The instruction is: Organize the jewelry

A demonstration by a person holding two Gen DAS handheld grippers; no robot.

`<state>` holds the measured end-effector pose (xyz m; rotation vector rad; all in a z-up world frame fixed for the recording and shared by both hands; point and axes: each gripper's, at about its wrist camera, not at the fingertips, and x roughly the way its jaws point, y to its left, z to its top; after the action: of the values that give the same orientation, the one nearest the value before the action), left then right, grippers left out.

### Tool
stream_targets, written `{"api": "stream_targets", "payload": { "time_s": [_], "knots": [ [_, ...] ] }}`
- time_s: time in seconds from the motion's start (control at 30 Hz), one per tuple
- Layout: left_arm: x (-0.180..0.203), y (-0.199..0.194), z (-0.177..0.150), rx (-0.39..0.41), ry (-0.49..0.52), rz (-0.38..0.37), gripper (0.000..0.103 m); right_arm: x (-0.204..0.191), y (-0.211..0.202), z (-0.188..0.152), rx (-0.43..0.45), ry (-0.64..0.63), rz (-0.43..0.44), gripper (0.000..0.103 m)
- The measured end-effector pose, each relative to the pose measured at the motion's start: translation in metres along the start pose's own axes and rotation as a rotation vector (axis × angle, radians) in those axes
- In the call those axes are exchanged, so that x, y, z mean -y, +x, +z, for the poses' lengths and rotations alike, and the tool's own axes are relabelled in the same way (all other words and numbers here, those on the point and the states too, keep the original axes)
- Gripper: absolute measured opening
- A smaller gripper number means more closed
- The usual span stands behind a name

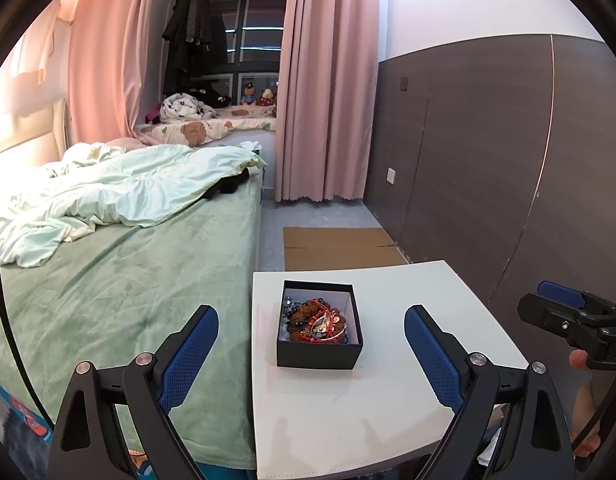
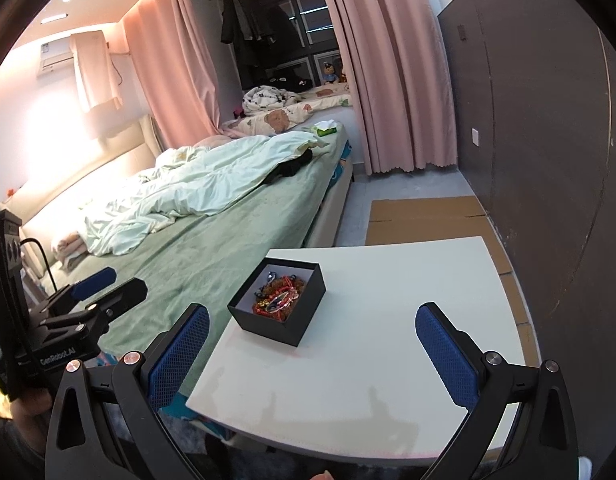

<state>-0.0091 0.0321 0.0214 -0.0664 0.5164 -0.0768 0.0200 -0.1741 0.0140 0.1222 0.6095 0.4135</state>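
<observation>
Jewelry (image 1: 317,322), a tangle of red and brown beads, fills a black box (image 1: 319,354) at centre frame on the white bench (image 1: 407,392). Left tongs (image 1: 311,340) and right tongs (image 2: 311,336) both gape wide, empty, near the box.

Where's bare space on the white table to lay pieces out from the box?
The black box sits toward the bed-side, far part of the white table. Free: the wide strip between box and the wall-side edge, and the near stretch in front of the box. Tight: the sliver between box and bed-side edge. Inside the box the jewelry is piled together.
</observation>
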Motion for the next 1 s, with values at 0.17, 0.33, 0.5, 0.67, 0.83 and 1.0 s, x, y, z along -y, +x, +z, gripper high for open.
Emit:
{"api": "stream_targets", "payload": {
  "time_s": [0.17, 0.33, 0.5, 0.67, 0.83, 1.0],
  "knots": [
    [-0.0005, -0.0009, -0.0007, 0.003, -0.001, -0.002, 0.095, 0.0008, 0.0006, -0.0012, -0.002, 0.009, -0.004, 0.103],
    [-0.0003, -0.0012, -0.0029, 0.004, 0.002, -0.001, 0.095, 0.0021, 0.0022, -0.0015, -0.004, 0.007, -0.001, 0.103],
    [0.0004, -0.0013, -0.0041, 0.008, 0.002, -0.002, 0.095, 0.0018, 0.0023, -0.0035, -0.006, 0.005, -0.005, 0.103],
    [0.0010, -0.0017, -0.0056, 0.006, 0.003, -0.003, 0.094, 0.0036, 0.0023, -0.0052, -0.006, 0.000, -0.012, 0.103],
    [0.0011, -0.0021, -0.0089, 0.003, 0.008, 0.000, 0.095, 0.0067, 0.0024, -0.0063, -0.004, 0.003, -0.018, 0.103],
    [-0.0014, -0.0065, -0.0094, 0.012, 0.013, 0.007, 0.095, 0.0053, 0.0025, -0.0061, -0.004, 0.000, -0.020, 0.103]
  ]
}}
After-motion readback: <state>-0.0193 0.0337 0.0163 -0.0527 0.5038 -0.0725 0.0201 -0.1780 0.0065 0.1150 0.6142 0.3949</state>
